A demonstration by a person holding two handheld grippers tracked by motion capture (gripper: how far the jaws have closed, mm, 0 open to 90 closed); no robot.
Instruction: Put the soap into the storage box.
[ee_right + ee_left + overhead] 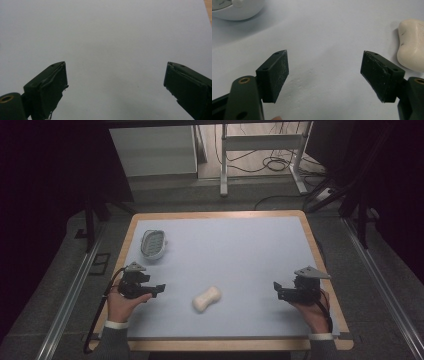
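1. On the blue-grey mat (pixel 240 250) there's a cream bar of soap (pixel 207 299) lying flat near the front edge, roughly between the two hands and a bit closer to the left one
2. left gripper (pixel 159 288) sits low at the mat's left side, jaws spread wide with nothing between them, just bare mat showing in the gap; in the left gripper view the soap (pixel 412 45) is off to the right of the jaws, not touching
3. right gripper (pixel 276 290) is over at the right side, well apart from the soap, jaws wide open too and holding nothing
4. white soap dish (pixel 153 243) sits at the back left, beyond the left gripper, with nothing in it
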